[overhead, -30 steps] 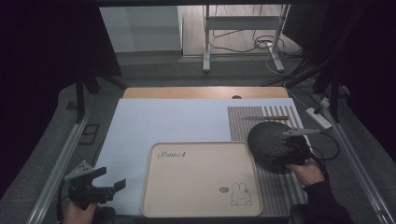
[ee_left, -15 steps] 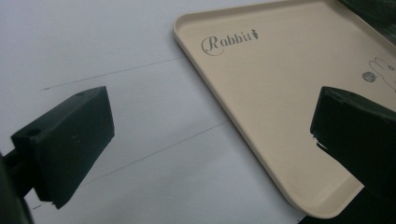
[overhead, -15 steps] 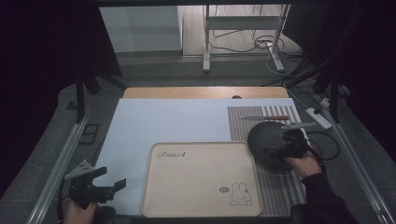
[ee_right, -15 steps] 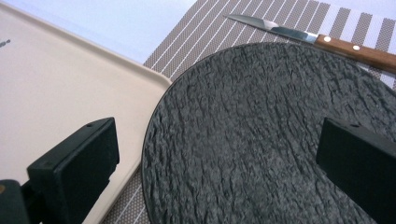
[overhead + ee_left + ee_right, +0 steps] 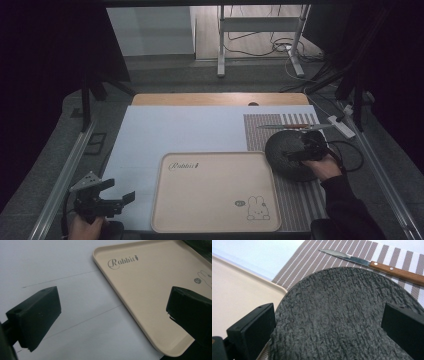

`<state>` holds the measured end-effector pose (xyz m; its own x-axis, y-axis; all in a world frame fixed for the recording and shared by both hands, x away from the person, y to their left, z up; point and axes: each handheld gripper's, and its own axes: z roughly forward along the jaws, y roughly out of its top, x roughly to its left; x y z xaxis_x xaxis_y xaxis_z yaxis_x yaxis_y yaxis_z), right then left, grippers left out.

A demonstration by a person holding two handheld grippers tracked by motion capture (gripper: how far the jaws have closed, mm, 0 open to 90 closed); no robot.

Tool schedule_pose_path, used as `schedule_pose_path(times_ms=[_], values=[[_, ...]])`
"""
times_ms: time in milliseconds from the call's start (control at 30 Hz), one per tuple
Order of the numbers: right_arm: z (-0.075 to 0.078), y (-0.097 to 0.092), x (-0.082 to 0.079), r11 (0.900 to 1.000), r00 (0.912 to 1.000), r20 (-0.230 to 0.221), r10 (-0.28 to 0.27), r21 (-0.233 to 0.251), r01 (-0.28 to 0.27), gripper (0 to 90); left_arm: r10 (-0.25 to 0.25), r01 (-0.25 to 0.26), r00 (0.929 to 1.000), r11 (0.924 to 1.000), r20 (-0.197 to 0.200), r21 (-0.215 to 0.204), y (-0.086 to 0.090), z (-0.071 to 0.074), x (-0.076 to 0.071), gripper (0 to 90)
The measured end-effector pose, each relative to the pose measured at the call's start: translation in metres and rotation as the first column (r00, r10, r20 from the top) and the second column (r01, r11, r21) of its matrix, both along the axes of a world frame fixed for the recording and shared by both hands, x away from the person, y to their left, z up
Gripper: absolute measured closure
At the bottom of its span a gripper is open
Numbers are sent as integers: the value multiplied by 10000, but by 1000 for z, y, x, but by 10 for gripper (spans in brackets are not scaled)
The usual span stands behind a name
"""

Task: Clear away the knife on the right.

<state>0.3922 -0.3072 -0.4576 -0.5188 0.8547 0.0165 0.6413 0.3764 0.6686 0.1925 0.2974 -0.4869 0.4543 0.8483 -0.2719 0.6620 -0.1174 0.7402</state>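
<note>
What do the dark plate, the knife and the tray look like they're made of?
Plate: matte black with a rough, slate-like grain; stone or textured ceramic, can't tell. Knife: shiny steel blade, brown wooden handle with two rivets. Tray: smooth beige, printed lettering, rounded rim; probably plastic.

1 beige tray (image 5: pixel 215 192), 1 dark round plate (image 5: pixel 285 150), 1 knife (image 5: pixel 292 126), 1 striped mat (image 5: pixel 300 200), 2 grippers.

tray (image 5: pixel 215 195): beige, "Rabbit" print + bunny, 6 o'clock on table, empty
placemat (image 5: pixel 300 200): striped brown/white, 3 o'clock side, touching tray's rt edge
knife (image 5: pixel 295 125): wood handle, flat on mat, 1–2 o'clock, blade pts left
sheet (image 5: pixel 175 135): pale blue, covers tabletop
</note>
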Motion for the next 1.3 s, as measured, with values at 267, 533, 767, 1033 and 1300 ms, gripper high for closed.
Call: schedule_pose_path(times_ms=[267, 533, 767, 1033, 1300], values=[[-2, -2, 13, 9997, 9996, -243, -174, -154, 170, 0, -74, 74, 10000, 10000, -18, -5, -1, 0, 2, 0], [-4, -7, 24, 9985, 9983, -365, -457, -331, 445, 0, -109, 109, 9999, 9999, -11, 0, -1, -1, 3, 0], [-6, -8, 38, 9971, 9968, -555, -575, -529, 546, 0, -111, 111, 9999, 9999, -37, -12, -1, -1, 3, 0], [-9, -9, 56, 9952, 9944, -701, -787, -637, 743, 0, -80, 80, 9999, 10000, -76, -48, 0, -1, 4, 0], [-13, -9, 76, 9935, 9924, -789, -948, -699, 894, 0, -80, 79, 9999, 9999, -99, -78, 0, -1, 4, 0]])
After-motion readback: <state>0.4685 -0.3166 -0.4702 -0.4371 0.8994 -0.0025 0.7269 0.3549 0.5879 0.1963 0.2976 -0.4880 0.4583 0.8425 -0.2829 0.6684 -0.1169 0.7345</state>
